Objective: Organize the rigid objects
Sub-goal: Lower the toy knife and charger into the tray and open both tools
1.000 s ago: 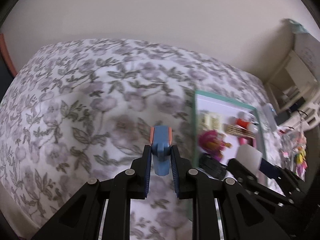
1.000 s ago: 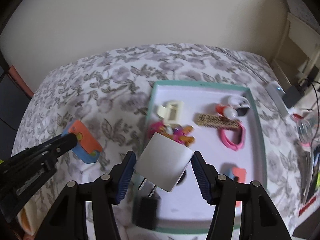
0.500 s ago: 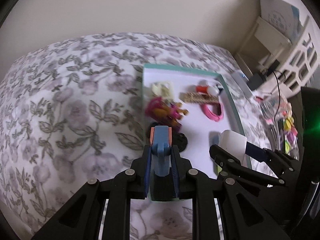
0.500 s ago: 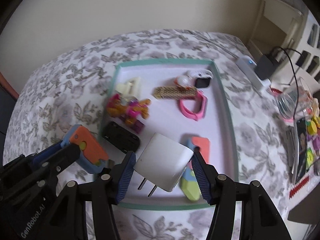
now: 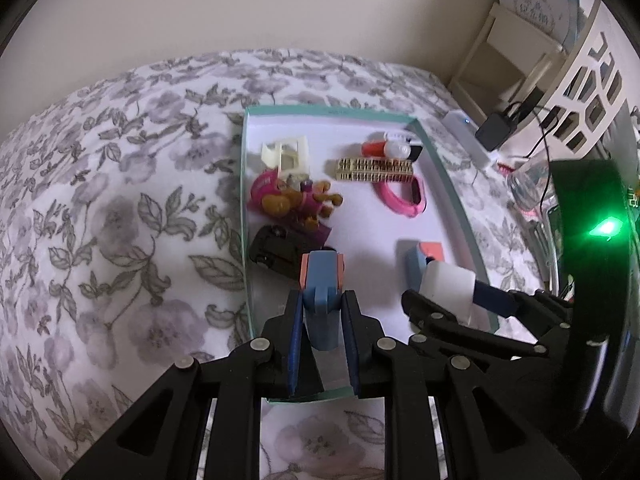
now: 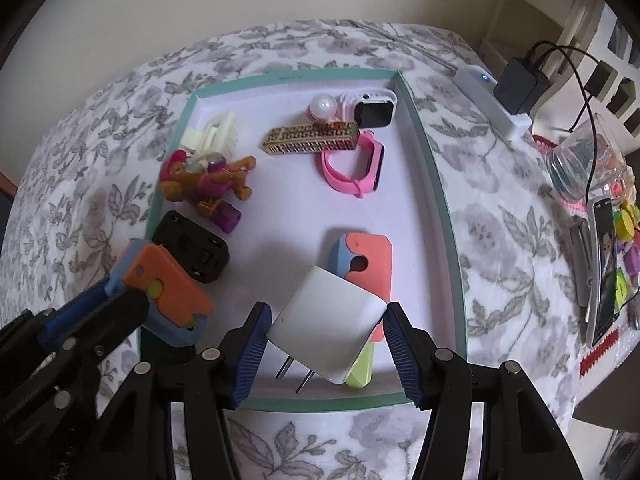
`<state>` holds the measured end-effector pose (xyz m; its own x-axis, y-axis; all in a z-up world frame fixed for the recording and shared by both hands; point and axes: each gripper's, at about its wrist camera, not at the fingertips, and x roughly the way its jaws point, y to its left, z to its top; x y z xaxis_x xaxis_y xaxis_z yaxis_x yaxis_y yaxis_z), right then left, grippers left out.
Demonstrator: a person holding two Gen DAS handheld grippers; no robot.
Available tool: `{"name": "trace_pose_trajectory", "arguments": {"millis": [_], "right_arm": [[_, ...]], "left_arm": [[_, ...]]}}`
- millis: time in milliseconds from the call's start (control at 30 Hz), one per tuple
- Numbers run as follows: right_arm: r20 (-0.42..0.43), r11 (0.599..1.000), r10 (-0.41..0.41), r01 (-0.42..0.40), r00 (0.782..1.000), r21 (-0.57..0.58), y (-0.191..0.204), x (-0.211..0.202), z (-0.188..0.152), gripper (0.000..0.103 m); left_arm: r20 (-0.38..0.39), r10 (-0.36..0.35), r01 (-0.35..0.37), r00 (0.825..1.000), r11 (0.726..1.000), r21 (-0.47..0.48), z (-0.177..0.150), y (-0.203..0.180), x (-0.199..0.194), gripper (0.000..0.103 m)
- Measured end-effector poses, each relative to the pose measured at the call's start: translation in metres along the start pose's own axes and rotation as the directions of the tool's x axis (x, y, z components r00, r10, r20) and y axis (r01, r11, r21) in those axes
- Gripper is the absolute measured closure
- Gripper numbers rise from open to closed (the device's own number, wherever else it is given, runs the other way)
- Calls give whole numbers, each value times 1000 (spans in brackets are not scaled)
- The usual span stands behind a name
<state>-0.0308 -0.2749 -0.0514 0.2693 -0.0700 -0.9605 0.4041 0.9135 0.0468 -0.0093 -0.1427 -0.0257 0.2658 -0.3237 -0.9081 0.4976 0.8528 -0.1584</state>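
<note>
Left hand-held gripper (image 5: 320,312) clenches one blue-orange toy (image 5: 322,280) and right hand-held gripper (image 6: 326,346) grasps one white charger (image 6: 326,326), both over the tray (image 6: 434,184). Two watches lie inside (pink watch (image 6: 354,168), white watch (image 6: 370,108)). Only the right view shows the charger's prongs.

Two handheld black grippers with blue finger pads are pointing steeply downward, side by side. The left gripper (image 5: 320,316) is clamping its pads tightly on a narrow blue and orange toy (image 5: 322,280), which is sticking out past the fingertips. The right gripper (image 6: 326,344) is holding its jaws about half spread, pads pressing both sides of a white wall charger (image 6: 326,330), prongs angled down. Each gripper is appearing at the edge of the other's wrist view, close together.
</note>
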Motion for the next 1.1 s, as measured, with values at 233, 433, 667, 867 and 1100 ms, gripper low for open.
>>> {"name": "trace_pose_trajectory", "arguments": {"millis": [233, 433, 667, 867, 1100], "right_arm": [[-25, 1000, 1, -1, 1000, 4, -2, 9, 1, 42], [-27, 1000, 3, -3, 1000, 1, 0, 11, 2, 41], [-16, 1000, 17, -17, 1000, 18, -5, 8, 2, 36], [13, 999, 7, -6, 1000, -32, 8, 2, 0, 34], [49, 997, -1, 5, 999, -72, 18, -5, -3, 23]], "left_arm": [[-22, 32, -31, 999, 999, 18, 0, -2, 10, 83], [-9, 49, -49, 999, 999, 20, -1, 0, 6, 77], [0, 64, -64, 998, 998, -6, 0, 9, -1, 51], [14, 97, -96, 995, 995, -27, 0, 18, -10, 48], [17, 224, -222, 974, 972, -75, 0, 41, -16, 48]]}}
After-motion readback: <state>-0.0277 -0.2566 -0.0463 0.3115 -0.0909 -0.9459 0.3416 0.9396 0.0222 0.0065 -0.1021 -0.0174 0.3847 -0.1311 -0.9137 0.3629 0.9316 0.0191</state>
